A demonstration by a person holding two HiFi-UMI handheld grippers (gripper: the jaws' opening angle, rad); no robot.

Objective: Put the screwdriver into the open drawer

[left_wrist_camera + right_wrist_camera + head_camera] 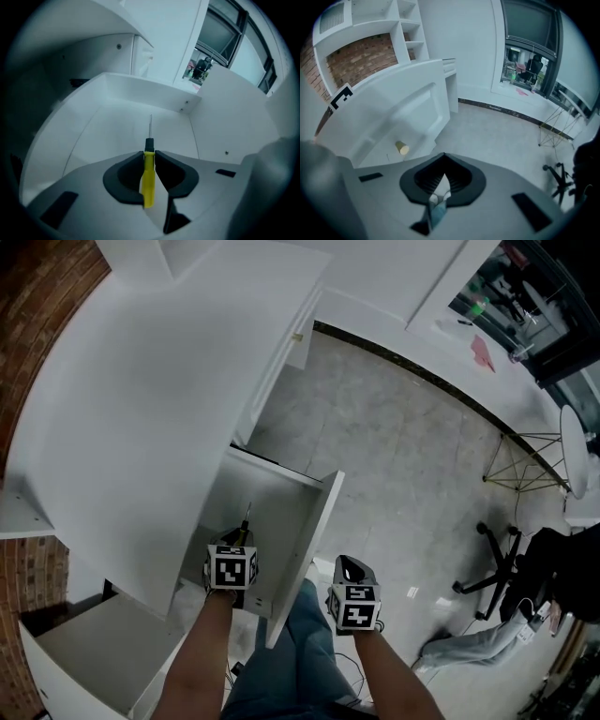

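Observation:
A screwdriver [148, 176] with a yellow handle and a thin metal shaft sits upright between the pads of my left gripper [149, 154], which is shut on the handle. Its shaft points down into the open white drawer [117, 117]. In the head view the left gripper [240, 540] hangs over the drawer [281, 493] with the screwdriver [247, 519] sticking out ahead of it. My right gripper [347, 568] is outside the drawer's front panel, above the floor. In the right gripper view its jaws [444, 155] meet at the tips with nothing between them.
The drawer's front panel [408, 112] carries a round wooden knob [402, 148]. A white cabinet top [141, 399] lies to the left, and a lower open white compartment [94, 643] below it. An office chair [497, 563] and a wire table frame [525, 460] stand on the grey floor at right.

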